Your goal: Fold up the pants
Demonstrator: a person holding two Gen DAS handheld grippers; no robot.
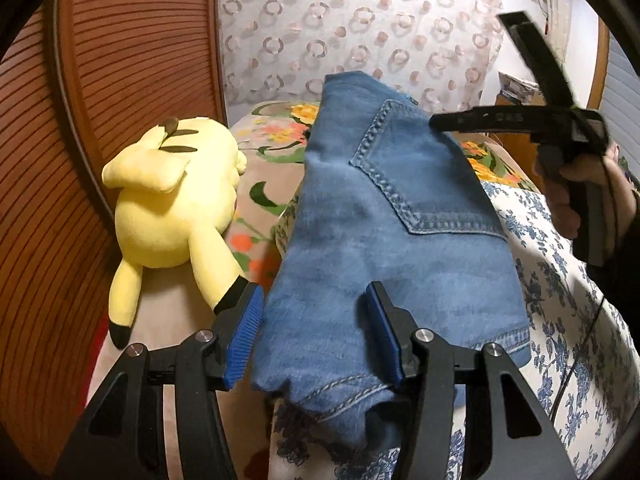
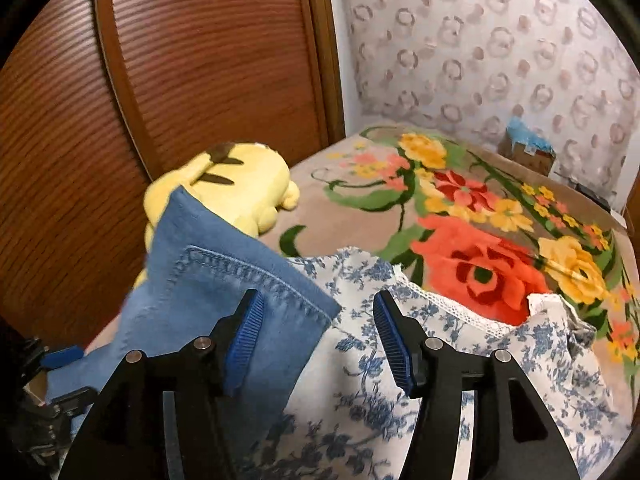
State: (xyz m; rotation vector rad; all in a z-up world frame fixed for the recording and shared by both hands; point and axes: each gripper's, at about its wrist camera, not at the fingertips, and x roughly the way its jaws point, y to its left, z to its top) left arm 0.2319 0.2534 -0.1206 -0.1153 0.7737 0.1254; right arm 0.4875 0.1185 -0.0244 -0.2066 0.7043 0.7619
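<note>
The blue denim pants (image 1: 384, 224) lie folded on a white-and-blue floral cloth (image 1: 560, 280), back pocket up. My left gripper (image 1: 316, 340) is open, its blue pads on either side of the near hem, holding nothing. My right gripper shows in the left wrist view (image 1: 436, 122) at the upper right, above the far edge of the pants. In the right wrist view my right gripper (image 2: 320, 336) is open and empty, over the corner of the pants (image 2: 208, 292) and the floral cloth (image 2: 400, 380).
A yellow plush toy (image 1: 172, 204) lies left of the pants, against a brown slatted door (image 1: 100, 120). A flowered blanket (image 2: 460, 232) covers the bed beyond. A cardboard box (image 2: 528, 152) stands at the far wall with patterned wallpaper (image 2: 480, 40).
</note>
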